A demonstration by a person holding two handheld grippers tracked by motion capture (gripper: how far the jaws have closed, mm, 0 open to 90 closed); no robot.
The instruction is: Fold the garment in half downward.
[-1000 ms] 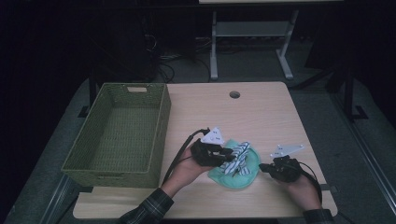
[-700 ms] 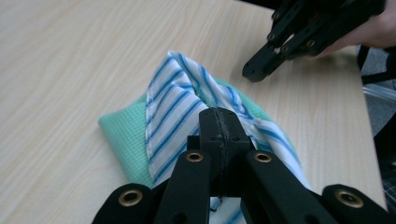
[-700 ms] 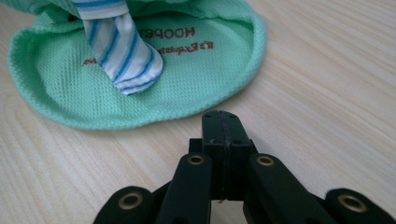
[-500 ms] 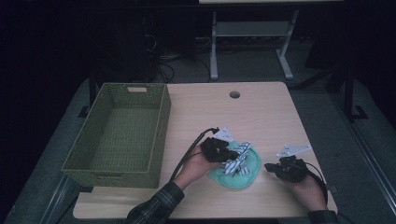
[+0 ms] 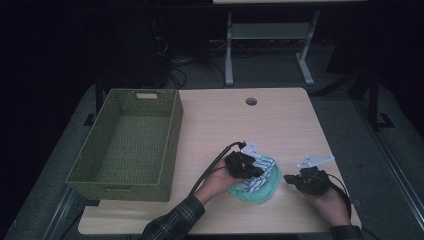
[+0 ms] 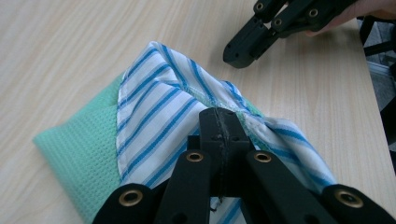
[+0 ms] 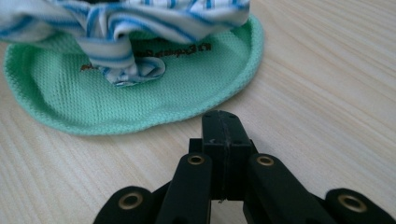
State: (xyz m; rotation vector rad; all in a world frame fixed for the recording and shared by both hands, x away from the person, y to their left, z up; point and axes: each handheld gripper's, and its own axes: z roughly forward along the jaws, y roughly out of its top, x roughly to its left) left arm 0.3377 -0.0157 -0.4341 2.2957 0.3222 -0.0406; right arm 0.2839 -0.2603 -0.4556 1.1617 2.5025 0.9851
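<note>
White blue-striped cloth (image 6: pixel 159 100) lies bunched on a green mesh cloth (image 7: pixel 154 100), pinched by the clenched left gripper (image 6: pixel 219 116); right gripper (image 7: pixel 222 120) clenched empty; green basket (image 5: pixel 125 145) well apart

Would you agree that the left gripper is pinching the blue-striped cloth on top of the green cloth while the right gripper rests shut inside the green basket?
Not quite: the right gripper is shut, but it sits on the table beside the green cloth, not in the green basket, as the high view shows. The left gripper does pinch the blue-striped cloth.

blue-striped white cloth (image 6: pixel 159 107) bunched atop flat mint-green cloth (image 7: pixel 140 100), near table's front edge
</note>
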